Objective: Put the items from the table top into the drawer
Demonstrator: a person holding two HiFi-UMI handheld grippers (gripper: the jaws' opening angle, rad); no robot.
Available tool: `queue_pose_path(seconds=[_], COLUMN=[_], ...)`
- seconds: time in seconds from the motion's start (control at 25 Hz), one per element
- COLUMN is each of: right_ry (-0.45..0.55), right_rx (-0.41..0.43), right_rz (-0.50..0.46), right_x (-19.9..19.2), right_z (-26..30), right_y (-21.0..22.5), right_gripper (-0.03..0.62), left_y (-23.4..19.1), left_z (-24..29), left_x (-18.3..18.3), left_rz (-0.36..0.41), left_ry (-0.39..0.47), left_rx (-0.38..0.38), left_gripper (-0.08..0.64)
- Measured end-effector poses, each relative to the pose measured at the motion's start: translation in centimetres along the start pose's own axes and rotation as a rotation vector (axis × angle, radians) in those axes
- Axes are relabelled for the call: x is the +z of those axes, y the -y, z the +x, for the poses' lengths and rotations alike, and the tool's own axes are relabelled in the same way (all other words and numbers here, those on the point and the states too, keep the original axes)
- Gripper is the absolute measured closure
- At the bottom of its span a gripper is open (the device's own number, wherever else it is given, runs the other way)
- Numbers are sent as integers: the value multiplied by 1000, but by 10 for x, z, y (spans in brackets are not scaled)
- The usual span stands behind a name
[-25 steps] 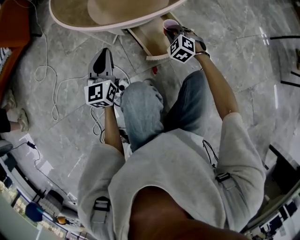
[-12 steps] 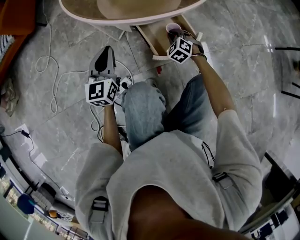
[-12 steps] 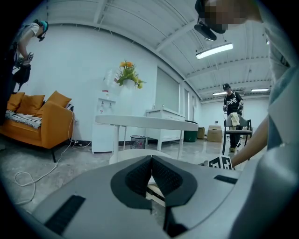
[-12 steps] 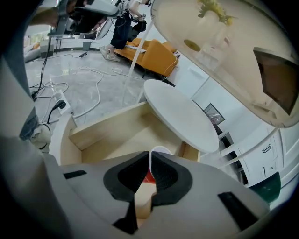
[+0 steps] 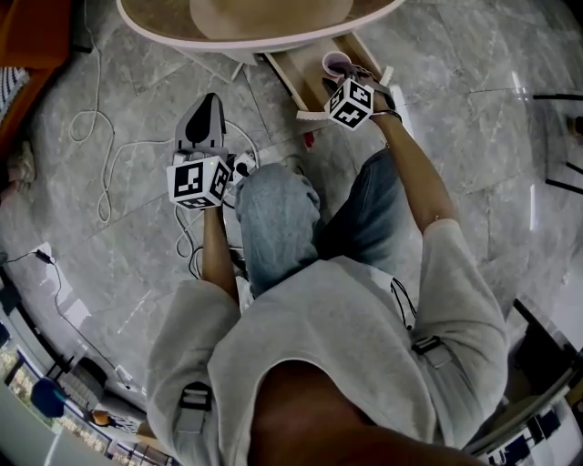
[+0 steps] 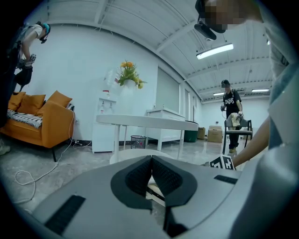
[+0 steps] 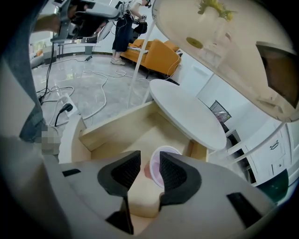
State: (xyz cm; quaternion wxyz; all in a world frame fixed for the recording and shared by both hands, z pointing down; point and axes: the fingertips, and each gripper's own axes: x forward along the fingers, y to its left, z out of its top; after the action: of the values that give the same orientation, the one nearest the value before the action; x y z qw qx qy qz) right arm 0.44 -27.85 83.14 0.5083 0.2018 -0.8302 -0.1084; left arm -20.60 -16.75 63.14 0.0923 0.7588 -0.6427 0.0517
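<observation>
Resting in the drawer point(image 5: 307, 75), the cup point(image 5: 335, 63) sits loose between just-opened jaws of the right tool point(image 7: 149, 158); left tool point(image 6: 151, 161) clenched.

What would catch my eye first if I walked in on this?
A person's right gripper hangs over an open wooden drawer under the round table. Its jaws have just opened, and nothing is between the pads. A pale pink cup stands in the drawer just beyond them. The left gripper is shut and empty, off to the left.
</observation>
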Motion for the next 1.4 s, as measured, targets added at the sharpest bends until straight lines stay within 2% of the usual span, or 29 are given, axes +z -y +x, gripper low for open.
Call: queue_pose_path(seconds=[0.12, 0.48, 0.76, 1.2, 1.4], right_ry=[38, 175, 302, 443, 455], right_rx=[-36, -191, -302, -448, -490], right_rz=[14, 69, 114, -11, -67], right_x=[7, 33, 53, 99, 119], right_z=[-10, -64, -130, -242, -267], right_y=[4, 42, 77, 121, 148], right_gripper=[451, 560, 566, 568, 566], left_y=[1, 24, 37, 41, 44], left_z=[-4, -4, -6, -9, -9], left_x=[0, 2, 14, 20, 21], left_rz=[-4, -4, 3, -4, -1], left_ry=[0, 19, 40, 60, 59], left_rx=[1, -44, -59, -57, -65], left_gripper=[545, 545, 545, 545, 545])
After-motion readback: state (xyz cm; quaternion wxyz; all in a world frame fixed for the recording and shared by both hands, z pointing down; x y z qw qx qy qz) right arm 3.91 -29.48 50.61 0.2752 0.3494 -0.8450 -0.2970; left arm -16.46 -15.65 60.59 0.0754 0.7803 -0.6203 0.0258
